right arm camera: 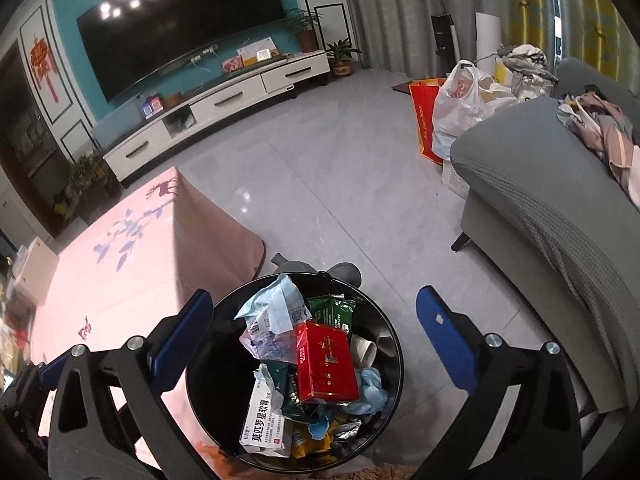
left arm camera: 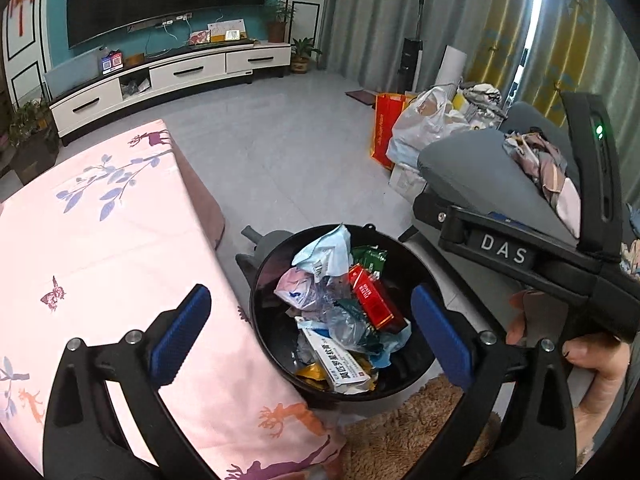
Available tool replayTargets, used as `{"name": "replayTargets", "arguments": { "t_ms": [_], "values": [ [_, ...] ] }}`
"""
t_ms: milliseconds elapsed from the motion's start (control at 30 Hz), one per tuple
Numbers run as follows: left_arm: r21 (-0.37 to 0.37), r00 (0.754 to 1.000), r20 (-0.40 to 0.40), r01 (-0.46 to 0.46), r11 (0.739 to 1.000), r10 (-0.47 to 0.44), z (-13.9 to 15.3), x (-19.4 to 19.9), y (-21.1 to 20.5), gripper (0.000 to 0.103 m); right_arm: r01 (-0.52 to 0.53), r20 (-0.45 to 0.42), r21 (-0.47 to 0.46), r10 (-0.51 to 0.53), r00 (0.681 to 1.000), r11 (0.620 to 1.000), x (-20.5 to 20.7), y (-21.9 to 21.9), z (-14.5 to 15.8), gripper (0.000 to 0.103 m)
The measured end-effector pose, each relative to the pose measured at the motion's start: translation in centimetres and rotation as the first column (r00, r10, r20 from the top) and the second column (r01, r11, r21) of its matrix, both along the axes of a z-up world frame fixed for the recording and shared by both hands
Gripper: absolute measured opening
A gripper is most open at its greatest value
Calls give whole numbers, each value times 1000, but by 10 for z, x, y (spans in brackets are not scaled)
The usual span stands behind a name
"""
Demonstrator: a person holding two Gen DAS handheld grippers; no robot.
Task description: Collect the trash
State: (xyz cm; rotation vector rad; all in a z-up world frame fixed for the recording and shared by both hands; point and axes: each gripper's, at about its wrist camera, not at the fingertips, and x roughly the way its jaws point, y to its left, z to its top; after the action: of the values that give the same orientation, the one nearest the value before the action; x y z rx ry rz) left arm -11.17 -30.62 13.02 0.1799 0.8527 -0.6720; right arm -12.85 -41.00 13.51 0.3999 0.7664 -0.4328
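Note:
A round black trash bin stands on the floor beside the pink-clothed table. It holds several pieces of trash: a red carton, a white medicine box, a green packet and crumpled plastic wrappers. My left gripper hangs open and empty above the bin. My right gripper is also open and empty above it; its body shows in the left wrist view.
The table with the pink cloth is left of the bin. A grey sofa with clothes is on the right. Bags stand behind it. A brown rug lies below.

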Motion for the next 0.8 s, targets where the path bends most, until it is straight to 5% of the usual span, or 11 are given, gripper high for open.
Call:
{"name": "replayTargets", "arguments": {
  "t_ms": [800],
  "values": [
    [16,998,-53,-17,1000,18,-13,1,-1,100,5,-37,-12,-5,999,1000,2,-3,-9,100]
  ]
}}
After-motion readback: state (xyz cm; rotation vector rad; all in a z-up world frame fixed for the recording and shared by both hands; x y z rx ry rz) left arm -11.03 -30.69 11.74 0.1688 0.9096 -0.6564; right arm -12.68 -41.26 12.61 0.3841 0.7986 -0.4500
